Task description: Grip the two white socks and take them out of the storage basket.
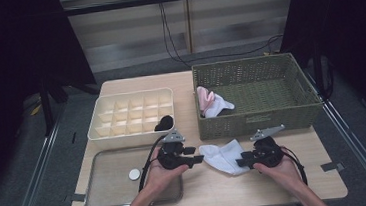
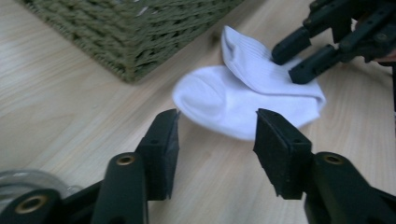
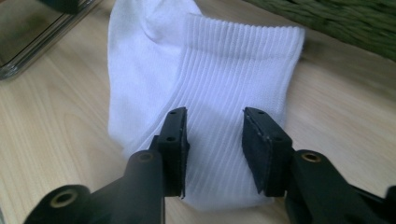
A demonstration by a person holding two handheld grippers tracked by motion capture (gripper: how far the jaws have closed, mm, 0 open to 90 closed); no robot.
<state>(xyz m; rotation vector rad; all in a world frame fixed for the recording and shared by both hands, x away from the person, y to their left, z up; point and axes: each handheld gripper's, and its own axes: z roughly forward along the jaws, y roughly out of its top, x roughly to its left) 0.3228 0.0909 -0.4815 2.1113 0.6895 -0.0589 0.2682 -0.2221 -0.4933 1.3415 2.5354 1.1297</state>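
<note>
Low and centre in the high view, a folded white sock lies on the table before the green wicker basket. Left gripper stands apart at the sock's edge, gripping nothing. Right gripper stands part open over the ribbed cuff, not pinching it.

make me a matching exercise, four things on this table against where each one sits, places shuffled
Things:
1. white ribbed sock
2. pink and white cloth
3. small white round disc
4. dark rolled item

Places:
A. on the clear flat tray
B. in a corner cell of the cream divided box
C. inside the green woven basket
D. on the bare wooden tabletop between the two grippers

Pairs: 1-D, 2-C, 3-A, 4-B
</note>
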